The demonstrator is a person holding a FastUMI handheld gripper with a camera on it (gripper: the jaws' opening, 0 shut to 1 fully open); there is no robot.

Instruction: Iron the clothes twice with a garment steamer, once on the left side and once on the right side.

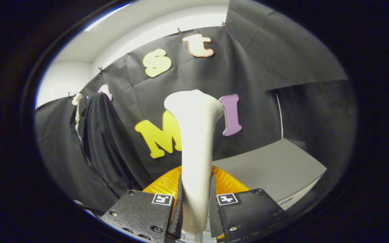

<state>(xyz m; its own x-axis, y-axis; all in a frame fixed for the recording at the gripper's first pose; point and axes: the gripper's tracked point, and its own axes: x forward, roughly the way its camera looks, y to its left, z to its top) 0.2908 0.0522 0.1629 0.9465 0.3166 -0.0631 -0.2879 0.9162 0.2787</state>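
Observation:
My gripper [195, 199] is shut on the handle of a white garment steamer [196, 141]. The steamer stands upright between the fingers, and its flared head rises above them. A dark garment [108, 148] hangs on a pale hanger [77, 100] against the booth wall, off to the left and beyond the steamer. The steamer head is apart from the garment, well to its right.
A grey table top [275, 168] lies to the right, beyond the fingers. The booth's black cloth wall [248, 77] closes the back and both sides.

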